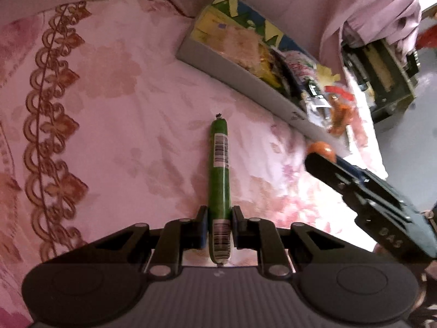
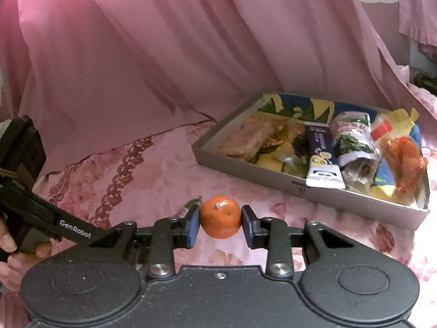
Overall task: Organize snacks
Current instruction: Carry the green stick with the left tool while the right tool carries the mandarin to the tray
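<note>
The left gripper (image 1: 218, 228) clamps the green sausage (image 1: 219, 175), the right gripper (image 2: 220, 225) clamps the mandarin (image 2: 220, 216), and the snack box (image 2: 245, 161) lies at two o'clock.

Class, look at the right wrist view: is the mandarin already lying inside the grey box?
No, the mandarin is clamped between the right gripper's jaws, short of the grey box.

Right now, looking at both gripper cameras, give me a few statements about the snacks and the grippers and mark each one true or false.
1. The left gripper is shut on the green sausage stick. True.
2. The right gripper is empty. False: it is shut on the tangerine.
3. The grey box already holds several snack packets. True.
4. The tangerine lies inside the grey box. False: it is held outside it, above the pink floral bedspread.
</note>
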